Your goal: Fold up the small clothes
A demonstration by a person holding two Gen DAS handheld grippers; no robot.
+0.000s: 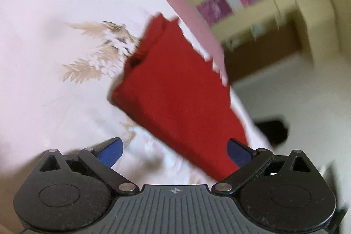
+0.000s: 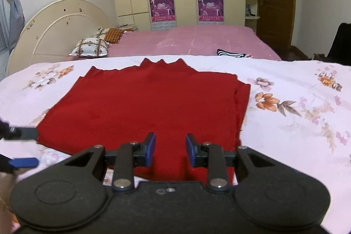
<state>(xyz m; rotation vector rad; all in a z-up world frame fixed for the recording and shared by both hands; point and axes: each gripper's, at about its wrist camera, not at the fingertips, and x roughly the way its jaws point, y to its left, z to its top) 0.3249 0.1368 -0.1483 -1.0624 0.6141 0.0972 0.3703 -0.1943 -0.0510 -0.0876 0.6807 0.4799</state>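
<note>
A floral sheet (image 2: 296, 84) covers the bed, with the red garment (image 2: 140, 102) lying flat on it. The right gripper (image 2: 170, 149) hovers at its near hem, jaws spread; the left gripper (image 1: 174, 151) likewise, jaws wide apart.

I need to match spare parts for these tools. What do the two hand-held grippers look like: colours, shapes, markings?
Both match: the left hand-held gripper and right hand-held gripper have matte black bodies with two round housings, angled black link arms on silver pivot pins, and blue finger pads. The left's centre plate is ribbed with a small crosshair mark. No cables or sleeves show.
</note>
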